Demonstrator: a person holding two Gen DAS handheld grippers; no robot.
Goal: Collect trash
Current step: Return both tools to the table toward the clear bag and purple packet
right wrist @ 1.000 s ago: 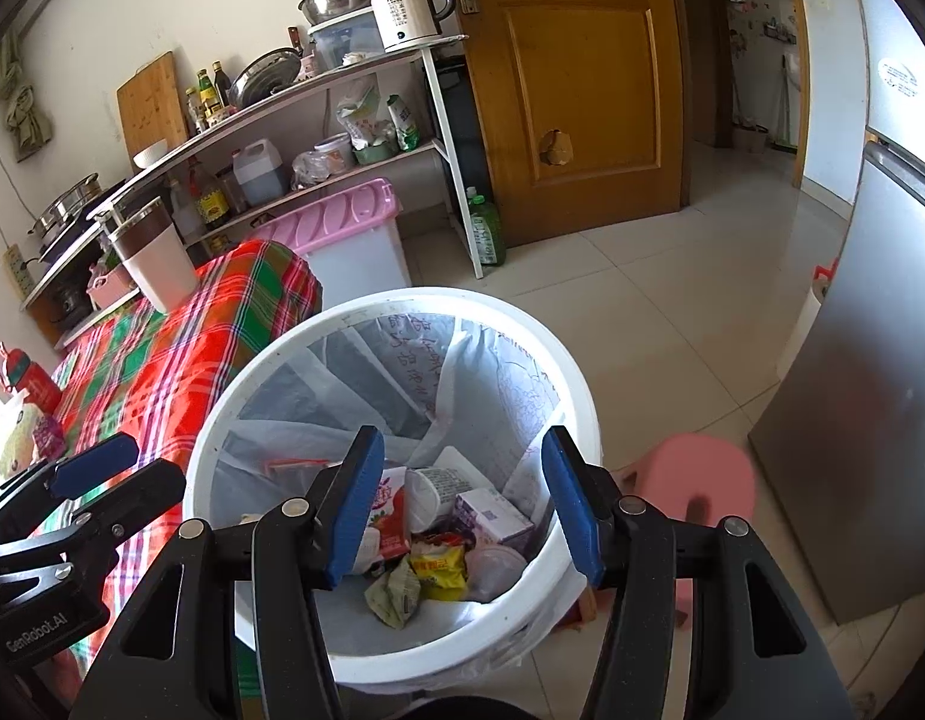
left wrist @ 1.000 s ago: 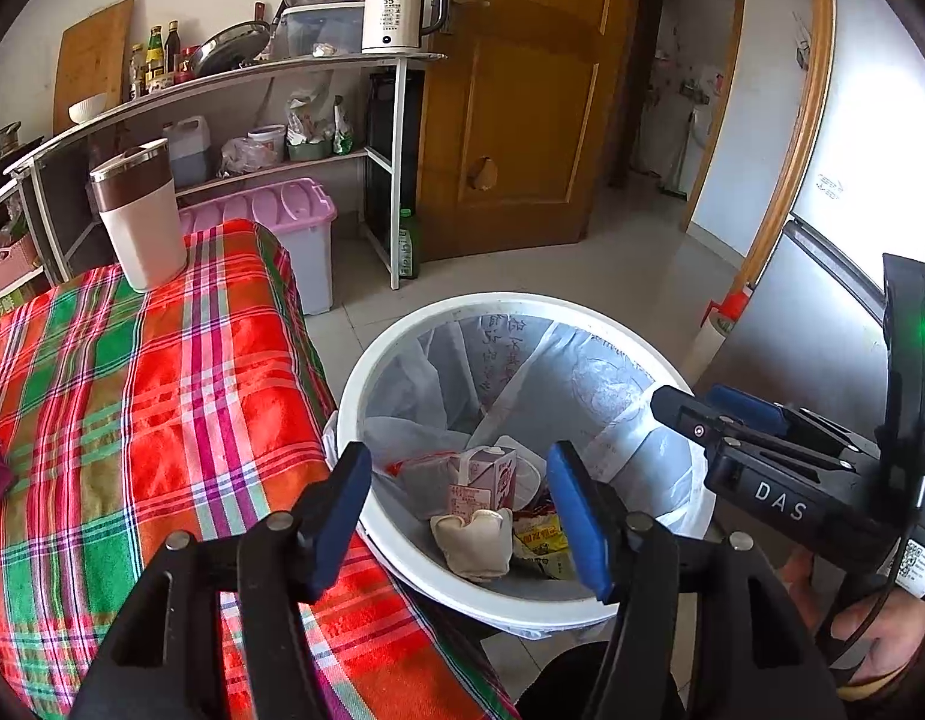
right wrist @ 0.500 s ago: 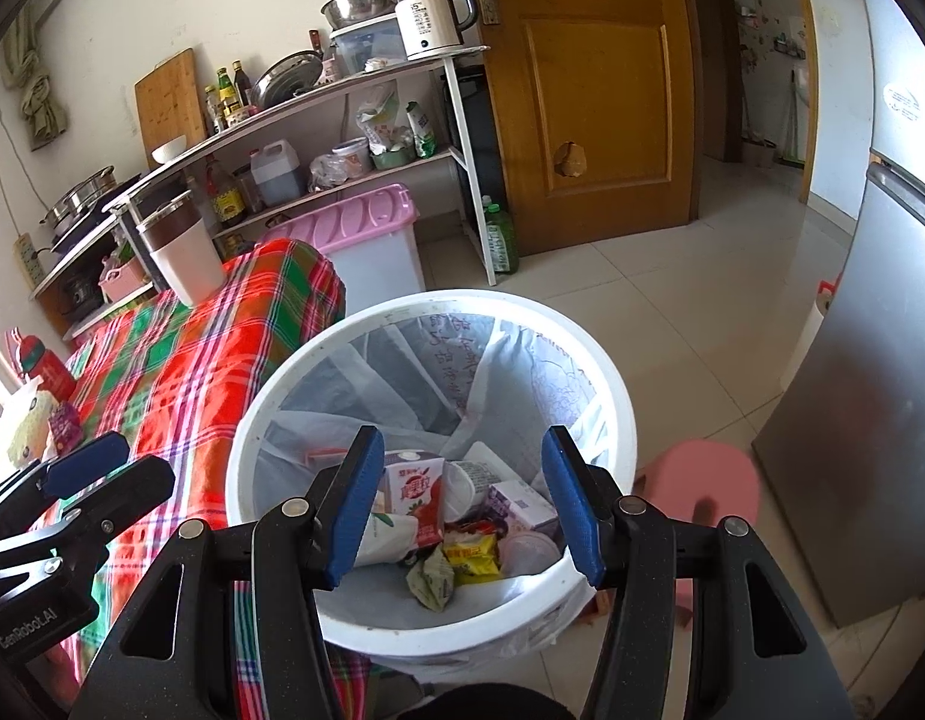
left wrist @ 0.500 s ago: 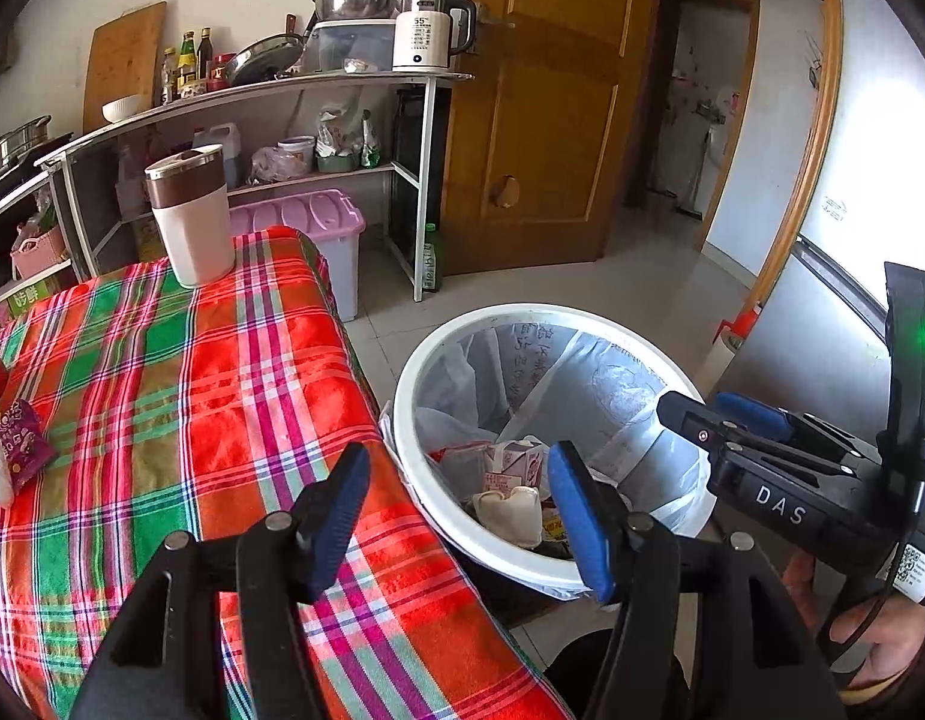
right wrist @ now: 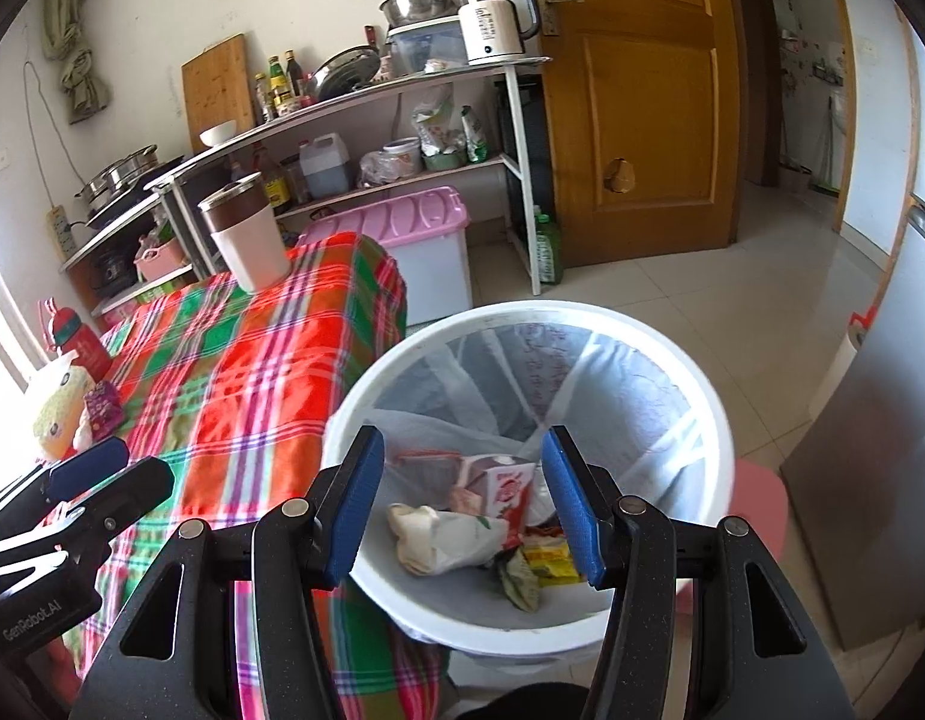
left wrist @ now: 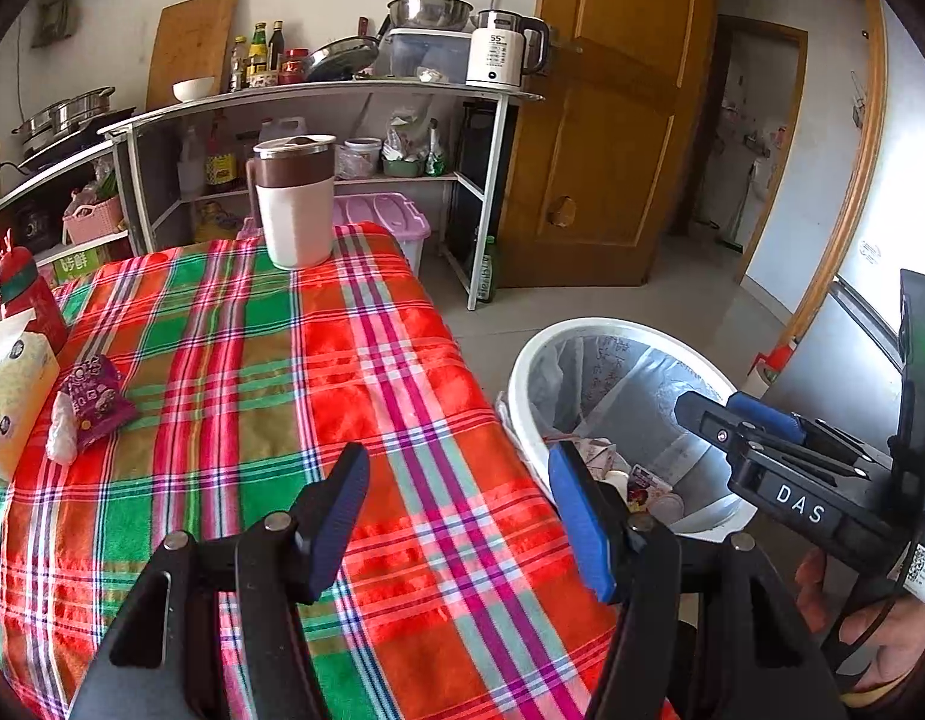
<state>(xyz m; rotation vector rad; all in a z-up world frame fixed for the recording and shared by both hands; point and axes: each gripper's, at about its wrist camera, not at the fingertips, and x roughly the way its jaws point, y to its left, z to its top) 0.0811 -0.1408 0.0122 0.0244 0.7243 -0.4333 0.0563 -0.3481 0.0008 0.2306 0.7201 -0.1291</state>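
Brown-lidded jug (left wrist: 294, 204) on plaid tablecloth (left wrist: 270, 372); kettle (left wrist: 503, 48) on shelf (left wrist: 318, 97).

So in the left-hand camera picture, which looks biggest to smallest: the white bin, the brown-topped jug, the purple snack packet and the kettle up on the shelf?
As they look in the left wrist view:
1. white bin
2. brown-topped jug
3. kettle and purple snack packet: these look about alike, so I won't rank them. The kettle is much farther from the camera, so it looks smaller than it really is.
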